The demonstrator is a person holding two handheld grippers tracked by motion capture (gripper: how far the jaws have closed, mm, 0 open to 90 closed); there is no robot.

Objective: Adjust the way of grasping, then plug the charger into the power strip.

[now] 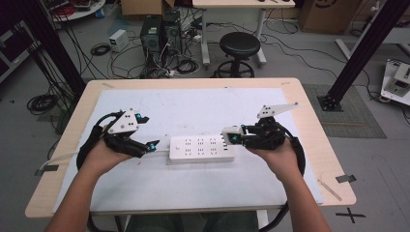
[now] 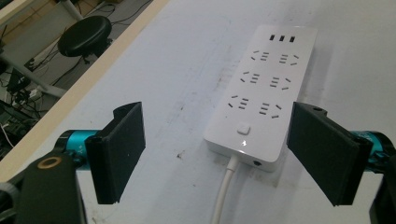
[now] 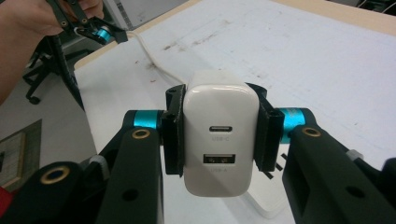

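The charger (image 3: 219,135) sits clamped in my right gripper (image 3: 218,133), above the power strip (image 1: 201,149); my left gripper (image 2: 219,154) gapes empty at its cord end.

White power strip (image 1: 201,149) lies flat at centre of the high view, long axis left-right, sockets up; six socket groups in two rows, three USB ports at its right end, button and lit indicator at its left end, white cable (image 2: 224,196) leaving that end. White USB charger (image 3: 220,133) at centre of the right gripper view, clamped upright, port face toward camera: one USB-C above one USB-A
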